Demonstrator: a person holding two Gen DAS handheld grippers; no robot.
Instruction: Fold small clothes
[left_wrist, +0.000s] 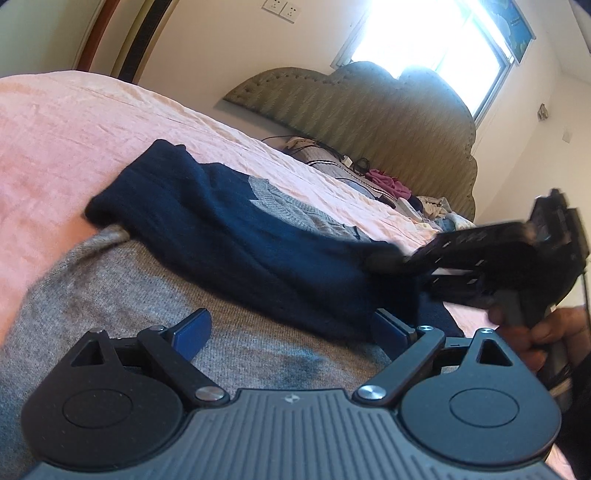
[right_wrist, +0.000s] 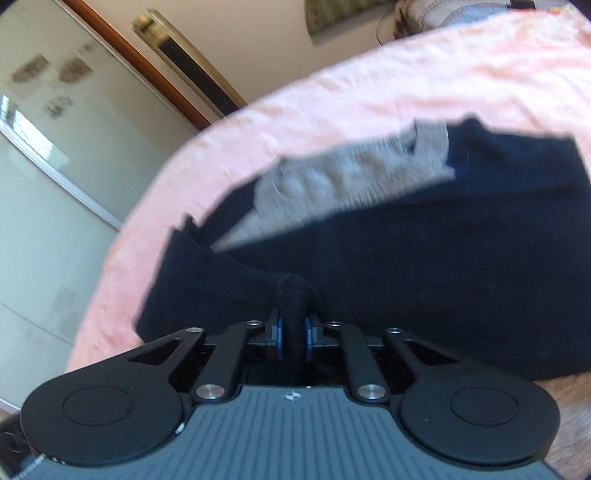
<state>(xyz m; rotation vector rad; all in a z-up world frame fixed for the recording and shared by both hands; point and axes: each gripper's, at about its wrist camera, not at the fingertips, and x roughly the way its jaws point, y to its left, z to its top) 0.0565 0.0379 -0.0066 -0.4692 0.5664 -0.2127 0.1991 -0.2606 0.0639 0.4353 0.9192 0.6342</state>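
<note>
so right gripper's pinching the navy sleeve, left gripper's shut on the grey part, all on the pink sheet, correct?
Not quite. The left gripper is open, its fingers spread over the grey knit, per the left wrist view. The right gripper does pinch the navy sleeve, on the pink sheet.

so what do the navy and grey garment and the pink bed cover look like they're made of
Navy and grey garment: looks like a soft knit, wool or acrylic; matte and fuzzy, with fine knit rows showing in the grey panel. The right gripper is shut on a bunched navy edge.
Pink bed cover: seems a thin woven cotton or linen, matte, with fine creases. Exact fibres cannot be told.
</note>
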